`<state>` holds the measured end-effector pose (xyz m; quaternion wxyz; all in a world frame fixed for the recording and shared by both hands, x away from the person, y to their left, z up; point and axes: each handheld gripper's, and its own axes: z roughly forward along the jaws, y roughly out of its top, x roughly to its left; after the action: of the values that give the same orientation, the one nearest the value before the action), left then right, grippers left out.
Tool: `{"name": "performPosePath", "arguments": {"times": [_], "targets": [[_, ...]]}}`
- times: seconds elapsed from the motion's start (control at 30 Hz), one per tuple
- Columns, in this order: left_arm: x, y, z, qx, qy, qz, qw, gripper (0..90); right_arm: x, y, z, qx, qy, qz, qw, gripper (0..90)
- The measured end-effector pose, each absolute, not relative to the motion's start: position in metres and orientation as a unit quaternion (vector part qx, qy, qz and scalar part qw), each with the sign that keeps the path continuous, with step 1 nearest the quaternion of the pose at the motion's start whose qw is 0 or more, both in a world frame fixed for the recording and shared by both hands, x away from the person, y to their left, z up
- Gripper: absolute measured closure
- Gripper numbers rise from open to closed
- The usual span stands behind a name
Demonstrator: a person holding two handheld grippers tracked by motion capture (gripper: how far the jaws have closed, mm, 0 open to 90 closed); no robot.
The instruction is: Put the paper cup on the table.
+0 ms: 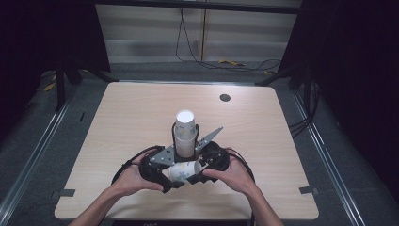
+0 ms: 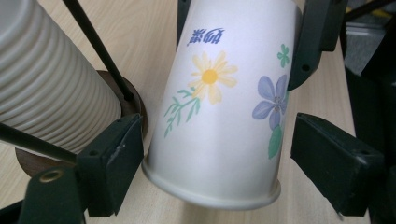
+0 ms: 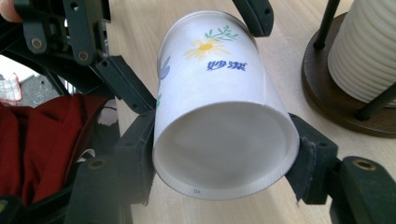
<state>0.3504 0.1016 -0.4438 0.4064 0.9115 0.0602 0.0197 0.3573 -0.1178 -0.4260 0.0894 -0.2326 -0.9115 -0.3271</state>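
Lying sideways, flowered paper cup (image 3: 219, 107) gripped by right claw (image 3: 224, 154), between open left claw (image 2: 233, 154).

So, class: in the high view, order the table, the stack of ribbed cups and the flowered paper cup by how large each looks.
1. table, by far the largest
2. stack of ribbed cups
3. flowered paper cup, lying on its side between the grippers; only slightly smaller-looking than the stack, so this ranking is unsure

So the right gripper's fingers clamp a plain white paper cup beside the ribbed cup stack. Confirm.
Not plain: the paper cup has printed flowers and blue writing, as the right gripper view shows. The fingers of the right gripper clamp it beside the ribbed cup stack.
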Motion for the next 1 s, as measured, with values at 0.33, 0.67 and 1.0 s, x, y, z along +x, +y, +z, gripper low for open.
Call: {"name": "performPosePath", "arguments": {"times": [0.33,0.67,1.0], "targets": [[0.361,0.115,-0.442,0.882,0.108,-0.007,0.458,15.8,0.356,-0.123,-0.428,-0.240,-0.905,-0.340,0.084,35.2],[0.362,0.128,-0.438,0.857,0.157,0.013,0.491,15.8,0.356,-0.131,-0.427,-0.259,-0.895,-0.355,0.074,35.2],[0.360,0.143,-0.445,0.848,0.182,0.020,0.497,15.7,0.356,-0.141,-0.428,-0.274,-0.884,-0.372,0.068,35.2]]}}
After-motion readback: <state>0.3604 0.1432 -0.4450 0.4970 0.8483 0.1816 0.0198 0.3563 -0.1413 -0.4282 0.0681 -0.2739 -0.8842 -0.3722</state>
